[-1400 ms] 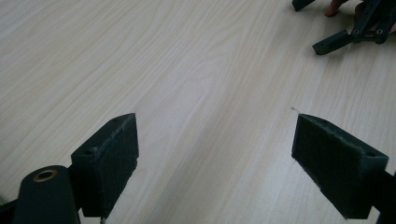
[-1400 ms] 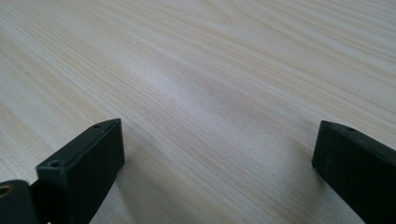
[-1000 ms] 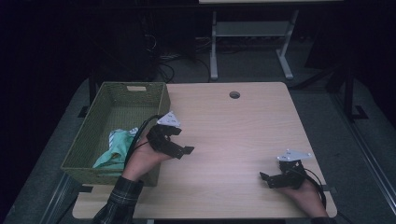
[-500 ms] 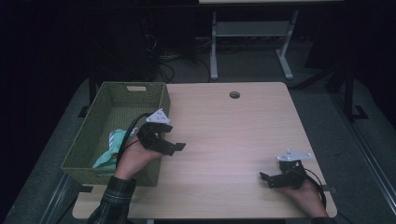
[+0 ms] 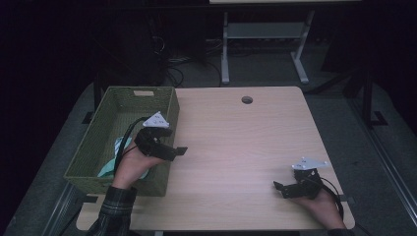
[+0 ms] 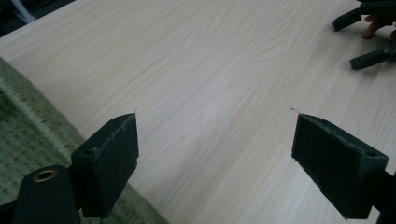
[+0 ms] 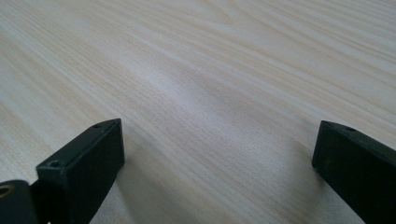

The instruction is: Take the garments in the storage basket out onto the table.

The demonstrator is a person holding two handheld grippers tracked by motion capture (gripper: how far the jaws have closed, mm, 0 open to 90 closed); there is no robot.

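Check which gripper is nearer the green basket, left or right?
Left. The left gripper hovers over the green basket's table-side rim, jaws open and pointing out over the table. The right gripper sits far across the table near its front right corner, also open.

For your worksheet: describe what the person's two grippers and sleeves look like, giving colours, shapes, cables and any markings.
Both the left gripper and the right gripper are black, each with two flat, blocky jaws that have small screw holes. Each carries a grey three-cornered plate with small dark dots on top, and a black cable trails from each. The left sleeve is dark plaid.
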